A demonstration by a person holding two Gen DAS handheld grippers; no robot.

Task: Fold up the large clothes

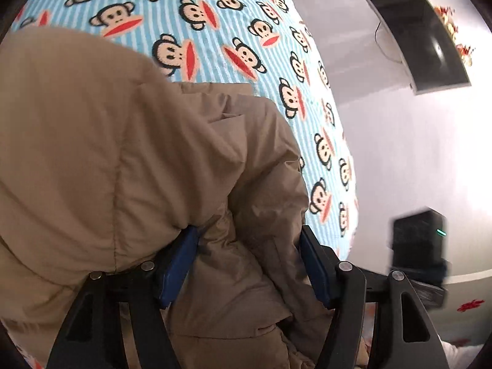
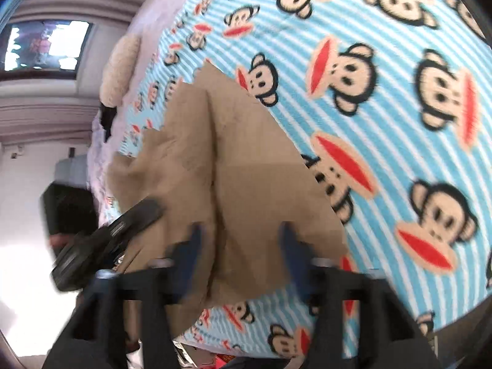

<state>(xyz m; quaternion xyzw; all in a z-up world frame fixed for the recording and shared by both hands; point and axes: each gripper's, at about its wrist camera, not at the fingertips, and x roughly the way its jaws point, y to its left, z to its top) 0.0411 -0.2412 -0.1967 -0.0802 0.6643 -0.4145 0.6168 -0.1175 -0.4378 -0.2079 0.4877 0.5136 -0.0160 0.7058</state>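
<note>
A large tan padded jacket (image 1: 123, 160) lies on a bed with a blue striped monkey-print cover (image 1: 215, 30). In the left wrist view my left gripper (image 1: 249, 264) has its blue-padded jaws spread wide, with bunched jacket fabric between them and not pinched. In the right wrist view the jacket (image 2: 233, 166) shows as a flat tan panel on the cover (image 2: 384, 123). My right gripper (image 2: 240, 255) hangs over the panel's near edge with its jaws apart; the view is blurred. The left gripper's black body (image 2: 107, 240) shows at the jacket's left edge.
A wall-mounted dark screen (image 1: 421, 37) and a black box (image 1: 418, 240) stand past the bed's right edge in the left wrist view. In the right wrist view a cream plush pillow (image 2: 120, 64) lies at the bed's far left, near a dark object (image 2: 67, 206) and a window (image 2: 46, 46).
</note>
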